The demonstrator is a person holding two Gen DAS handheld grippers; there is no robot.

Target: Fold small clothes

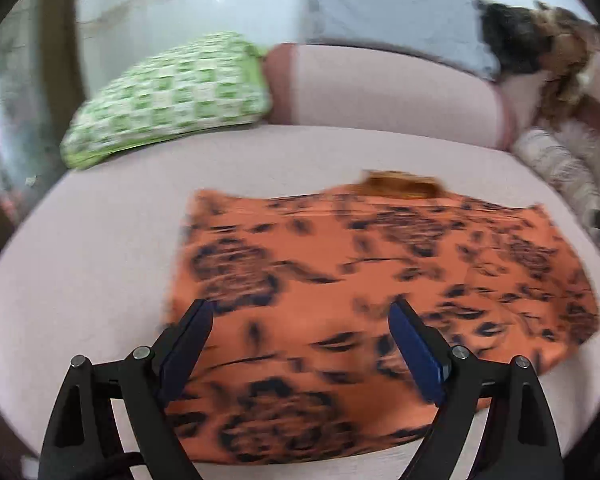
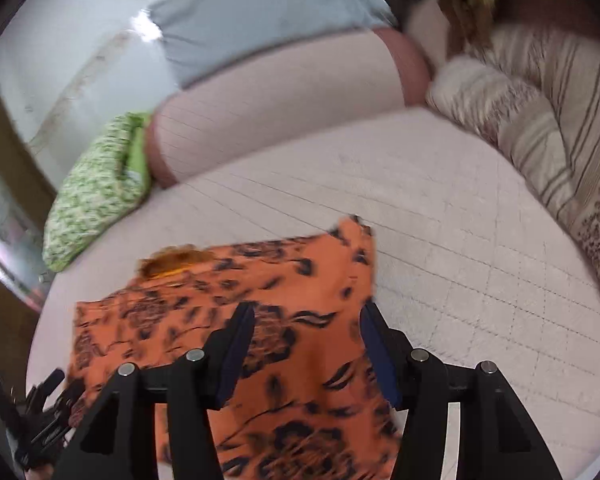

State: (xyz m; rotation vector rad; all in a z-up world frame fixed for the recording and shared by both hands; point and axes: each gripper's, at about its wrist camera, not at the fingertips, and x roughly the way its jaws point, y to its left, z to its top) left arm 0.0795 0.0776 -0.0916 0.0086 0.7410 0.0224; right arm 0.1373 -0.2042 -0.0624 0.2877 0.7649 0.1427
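Observation:
An orange garment with a dark floral print lies spread flat on the pale pink bed. It also shows in the right wrist view. My left gripper is open and empty, hovering over the garment's near left part. My right gripper is open and empty, over the garment's right side near its right edge. Part of the left gripper shows at the lower left of the right wrist view. A rust-orange collar patch sits at the garment's far edge.
A green checked pillow lies at the far left by the pink bolster. A striped beige blanket lies along the right. A grey cloth and dark clothes lie behind the bolster.

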